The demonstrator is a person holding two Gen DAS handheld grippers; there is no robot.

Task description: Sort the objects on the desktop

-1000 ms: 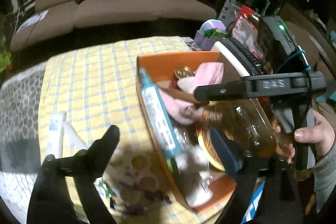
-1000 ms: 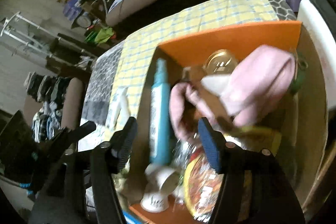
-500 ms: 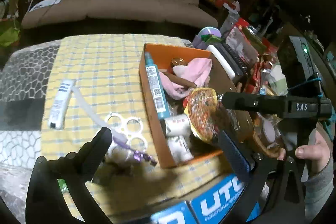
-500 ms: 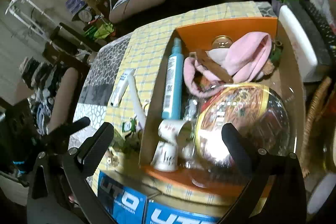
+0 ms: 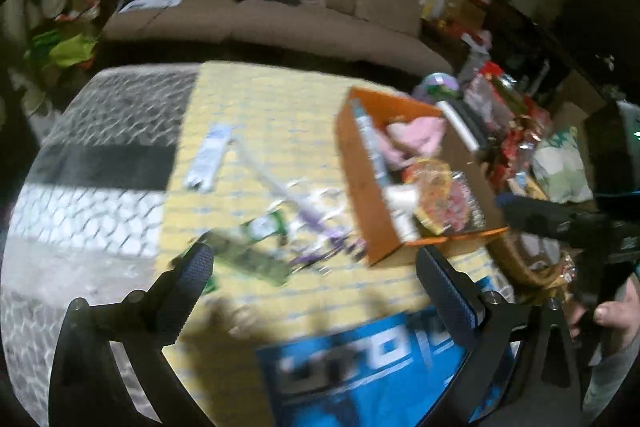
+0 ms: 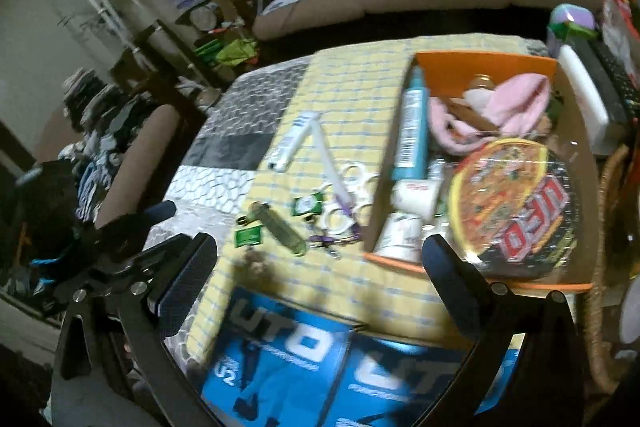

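Note:
An orange box (image 6: 484,71) stands on the yellow checked cloth (image 6: 352,87), right of centre. It holds a round noodle bowl (image 6: 512,203), a blue bottle (image 6: 412,127), a pink cloth (image 6: 516,103) and small white cups (image 6: 416,195). Left of the box, loose on the cloth, lie a white tube (image 6: 292,143), white scissors (image 6: 348,195), a green translucent lighter (image 6: 280,227) and small green packets (image 6: 306,205). My right gripper (image 6: 318,259) hangs open and empty above the table's near edge. My left gripper (image 5: 314,267) is also open and empty, near the lighter (image 5: 248,259); this view is blurred.
A blue printed carton (image 6: 300,347) sits under the cloth at the near edge. A wicker basket (image 6: 600,267) and piled packets (image 5: 520,131) crowd the box's right side. A hand (image 5: 616,319) holds the right tool. A brown sofa (image 5: 280,7) stands behind the table.
Both grippers have pulled back from over the orange box toward the near edge, and their jaws have spread wider. The noodle bowl now rests in the box, clear of the right fingers.

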